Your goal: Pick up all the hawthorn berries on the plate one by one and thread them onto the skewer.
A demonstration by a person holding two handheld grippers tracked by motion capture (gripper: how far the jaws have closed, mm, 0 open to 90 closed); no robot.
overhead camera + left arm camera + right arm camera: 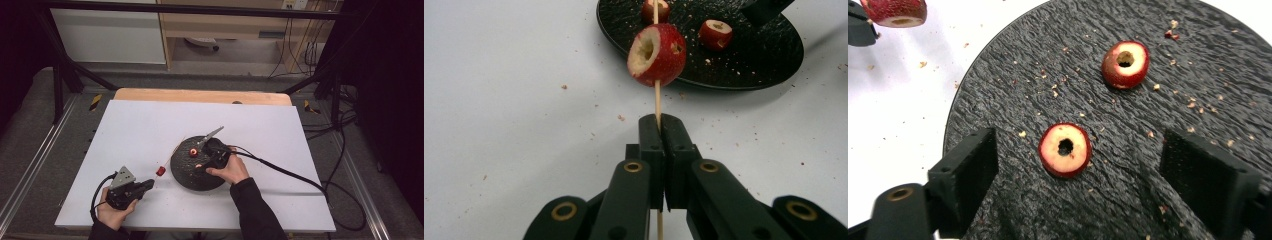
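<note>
My left gripper point(150, 184) point(659, 122) is shut on a thin wooden skewer point(657, 100) at the near left of the table. A cored red fruit point(160, 171) point(657, 55) point(895, 11) is threaded on the skewer just beyond the fingertips. A round black plate point(185, 177) point(749, 65) point(1013, 75) lies at the table's middle. My right gripper point(202, 165) point(1088, 170) hovers over the plate, open. A cored fruit point(1065, 150) lies on the plate between its jaws, apart from both pads. Another cored fruit point(193, 152) point(1126, 64) lies farther along on the plate.
The white table top point(140, 130) has crumbs scattered around the plate. The right gripper's black cable point(280, 170) trails off to the right across the table. A metal frame and dark floor surround the table.
</note>
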